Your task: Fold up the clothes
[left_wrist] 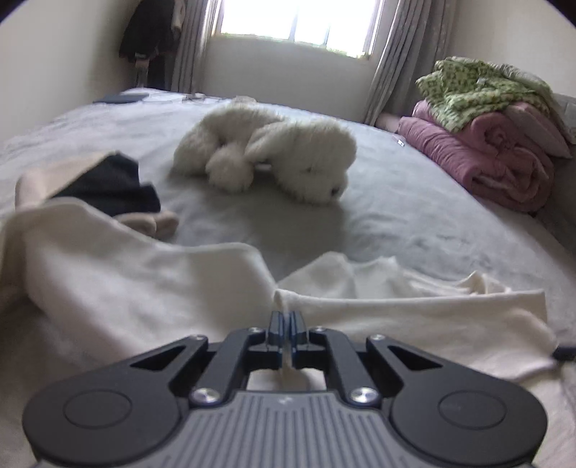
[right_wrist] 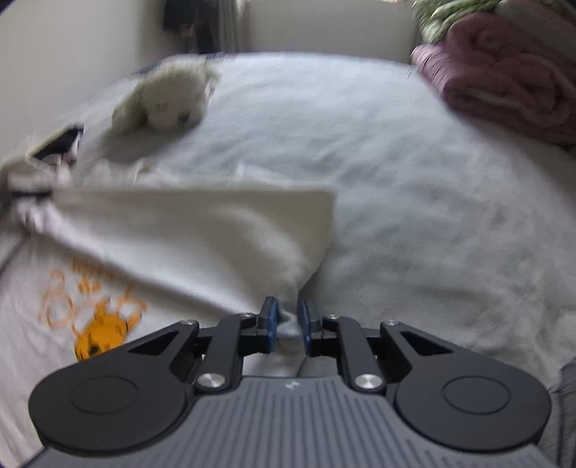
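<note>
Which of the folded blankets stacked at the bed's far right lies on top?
The green patterned blanket lies on top; the pink quilt sits beneath it, resting on the bed.

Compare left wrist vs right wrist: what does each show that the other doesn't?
Left wrist only: the bright window, and the left gripper shut on a fold of the cream shirt.

Right wrist only: the orange print on the shirt, and the right gripper with shirt fabric between its fingers; blur hides how tightly it clamps.

Both: the grey bed, white plush toy, pink blanket roll and green patterned cloth atop it.
</note>
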Demonstrator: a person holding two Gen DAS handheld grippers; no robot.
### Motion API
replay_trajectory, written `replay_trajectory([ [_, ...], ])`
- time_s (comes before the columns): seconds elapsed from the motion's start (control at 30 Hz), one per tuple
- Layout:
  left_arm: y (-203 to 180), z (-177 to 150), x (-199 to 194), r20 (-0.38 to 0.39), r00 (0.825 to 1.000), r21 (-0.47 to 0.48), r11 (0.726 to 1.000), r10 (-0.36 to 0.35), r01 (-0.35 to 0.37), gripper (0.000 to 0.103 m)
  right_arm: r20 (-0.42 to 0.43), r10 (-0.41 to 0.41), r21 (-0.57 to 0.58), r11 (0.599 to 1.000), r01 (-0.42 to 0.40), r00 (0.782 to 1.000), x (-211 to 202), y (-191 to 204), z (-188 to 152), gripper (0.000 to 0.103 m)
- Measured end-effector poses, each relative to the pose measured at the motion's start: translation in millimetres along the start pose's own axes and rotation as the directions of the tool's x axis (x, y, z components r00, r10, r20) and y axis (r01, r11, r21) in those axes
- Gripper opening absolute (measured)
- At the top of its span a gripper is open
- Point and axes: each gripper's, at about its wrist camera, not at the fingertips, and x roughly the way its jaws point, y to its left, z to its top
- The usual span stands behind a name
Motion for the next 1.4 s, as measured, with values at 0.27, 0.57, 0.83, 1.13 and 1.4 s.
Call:
replay_trajectory([
  [0.27, 2.2, -1.1, 0.4, 0.000, 1.000, 0.019, 1.000, 0.011, -0.011, 0.006, -0.054, 0.012, 0.015, 1.000, -0.011, 0.998, 21.9, 6.7, -10.8, 0.002],
  [0.57, 15.4, 11.6, -19.3, 0.107, 0.994, -0.079, 0.997, 0.011, -0.003, 0.007, 0.078, -0.021, 0.185, 0.983, 0.006, 0.997, 11.7, -21.5, 20.0, 0.002],
  [0.83, -6.1, -4.3, 1.8, -0.022, 0.999, 0.072, 0.997, 0.028, -0.026, 0.015, 0.005, 0.004, 0.240, 0.971, -0.005, 1.000, 64.4, -28.5, 32.1, 0.009],
  [1.13, -3.9, -0.8, -3.8, -0.006, 0.999, 0.067, 0.997, 0.049, -0.048, 0.018, 0.070, -0.034, 0.326, 0.945, 0.009, 0.997, 52.7, -57.6, 44.2, 0.016],
  [1.4, -10.2, -1.6, -5.4, 0.000, 1.000, 0.103, 0.994, 0.021, -0.021, 0.017, -0.026, 0.140, 0.575, 0.812, -0.100, 0.990, 79.5, -101.8, 45.7, 0.016],
])
